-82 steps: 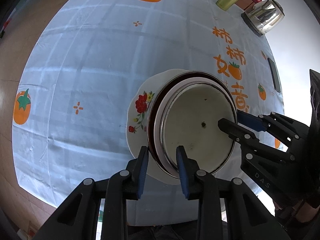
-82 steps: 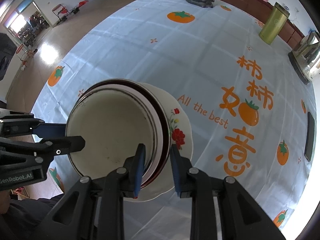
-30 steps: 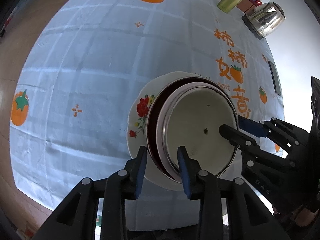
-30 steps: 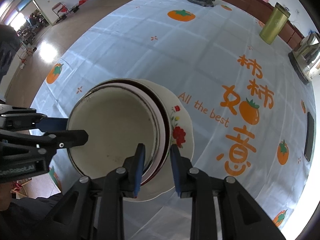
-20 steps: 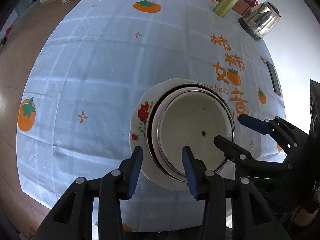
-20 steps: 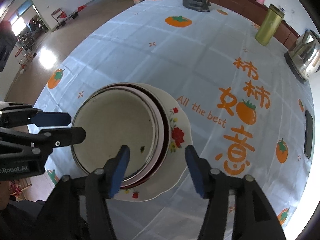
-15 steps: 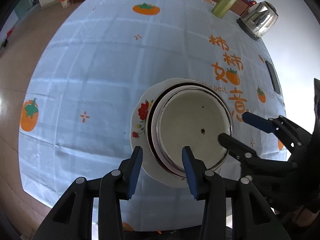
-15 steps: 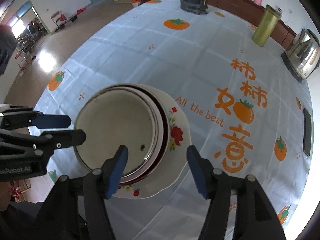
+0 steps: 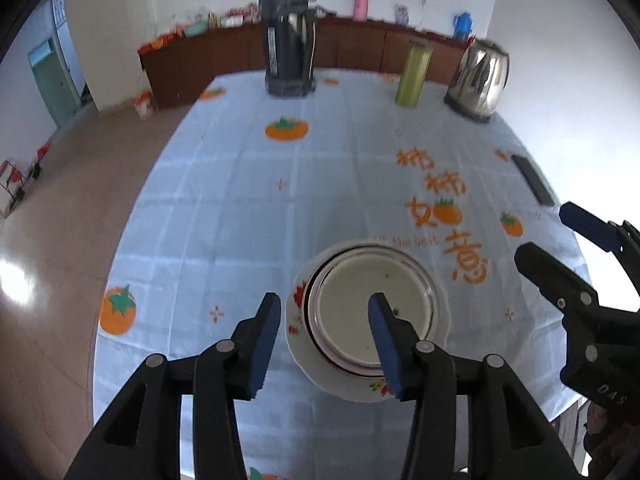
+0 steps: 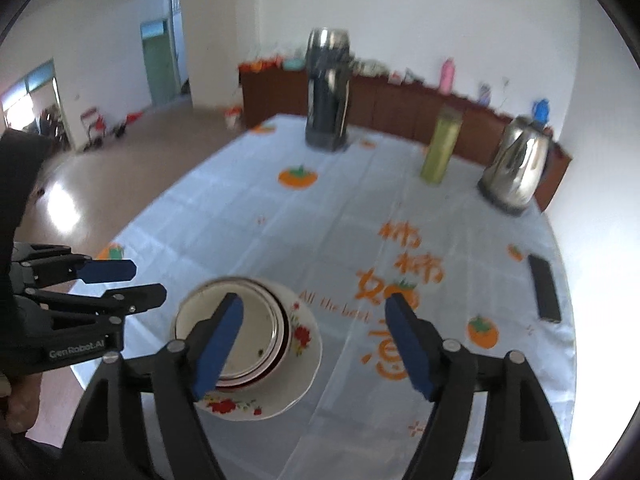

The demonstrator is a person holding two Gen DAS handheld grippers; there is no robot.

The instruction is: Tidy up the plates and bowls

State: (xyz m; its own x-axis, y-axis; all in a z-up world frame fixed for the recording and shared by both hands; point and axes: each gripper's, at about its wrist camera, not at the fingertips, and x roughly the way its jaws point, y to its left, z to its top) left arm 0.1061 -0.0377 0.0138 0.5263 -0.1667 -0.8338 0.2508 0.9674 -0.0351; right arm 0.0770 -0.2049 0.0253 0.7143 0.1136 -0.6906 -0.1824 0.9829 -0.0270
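glossy printed tablecloth (image 9: 240, 200) bears round nested bowls (image 9: 372, 312) on floral plate (image 10: 296, 396); both grippers' fingers (image 9: 266, 336) opening, empty.

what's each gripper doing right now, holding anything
left gripper: jaws opening, nothing held, clear of the stacked bowls.
right gripper: jaws opening, nothing held.

Daylight, bright and even. Both views carry heavy fisheye distortion, with a black vignette ring at all edges. Glare patch on the floor (image 9: 14, 284) at 9 o'clock in the left view; white washout at 3 to 4 o'clock in the right view. Motion blur softens the far flask (image 10: 328, 92), kettle (image 10: 516, 168) and tablecloth (image 9: 240, 184) lettering. Near tool arms stay sharp. Shadows faint.
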